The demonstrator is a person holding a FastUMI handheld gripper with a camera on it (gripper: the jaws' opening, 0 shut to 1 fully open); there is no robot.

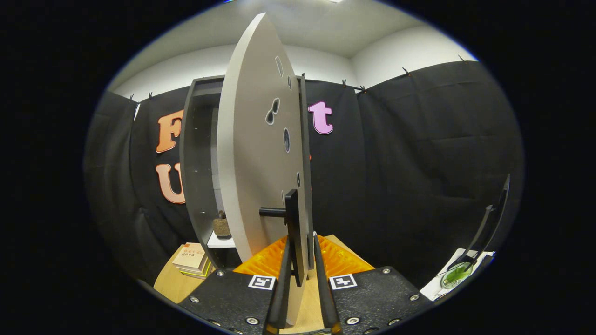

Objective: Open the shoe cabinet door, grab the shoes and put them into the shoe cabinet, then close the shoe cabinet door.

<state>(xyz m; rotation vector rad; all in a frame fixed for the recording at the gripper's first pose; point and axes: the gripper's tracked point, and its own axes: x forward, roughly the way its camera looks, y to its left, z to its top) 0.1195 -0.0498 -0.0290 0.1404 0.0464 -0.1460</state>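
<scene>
Fingers (301, 260) pinch the dark handle (292, 218) of the cabinet door (253, 153), which stands edge-on, half-open, straight ahead of them.

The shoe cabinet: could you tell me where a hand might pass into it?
The shoe cabinet gapes left of the swung door, above a small jar on its shelf. It is tight by the handle, where the hand-held gripper straddles the door edge, and books crowd the tabletop below.

Gripper (301, 270) — textured black body plates with silver screws, two square black-and-white markers, ribbed orange panels behind.
</scene>
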